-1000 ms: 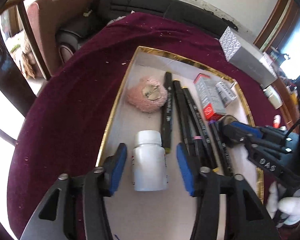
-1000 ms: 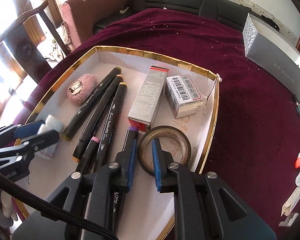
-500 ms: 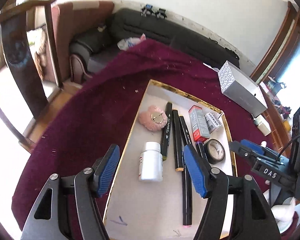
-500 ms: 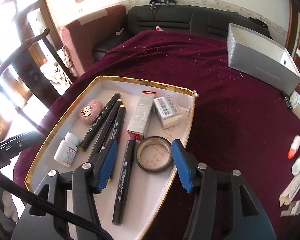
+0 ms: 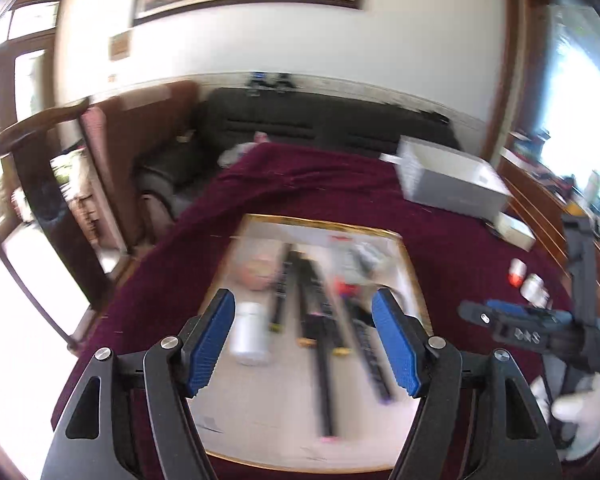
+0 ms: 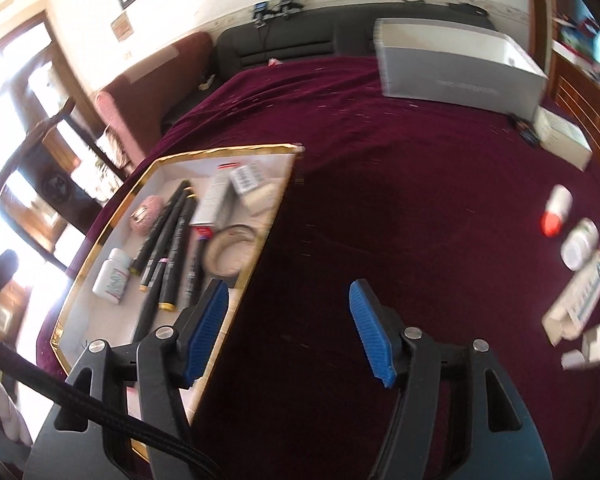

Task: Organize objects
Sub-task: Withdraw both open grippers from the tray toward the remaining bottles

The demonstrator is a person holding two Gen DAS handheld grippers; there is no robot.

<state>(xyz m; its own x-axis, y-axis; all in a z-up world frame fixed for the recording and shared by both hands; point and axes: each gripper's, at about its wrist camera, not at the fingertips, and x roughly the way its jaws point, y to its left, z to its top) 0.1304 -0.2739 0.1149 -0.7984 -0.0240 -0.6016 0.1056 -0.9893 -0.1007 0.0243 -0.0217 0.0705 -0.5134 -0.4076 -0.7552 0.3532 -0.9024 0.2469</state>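
One tray, white inside with a gold rim, sits on the maroon cloth at your left, and it holds most of what you are sorting. Count in it: one white bottle, one pink puff, about four dark markers side by side, two small boxes near the far edge, and one tape ring by the right rim. Outside it, well to the right on the cloth, lie one red-capped tube, one white bottle just beside it, and two or three cartons, the last cut off by the frame edge. One grey box stands at the far side. Your left view is blurred, so the tray's contents smear there and the boxes cannot be told apart. Your left gripper hangs above the tray, fingers spread wide, gripping nothing. Your right gripper is likewise spread and empty, above bare cloth just right of the tray rim.
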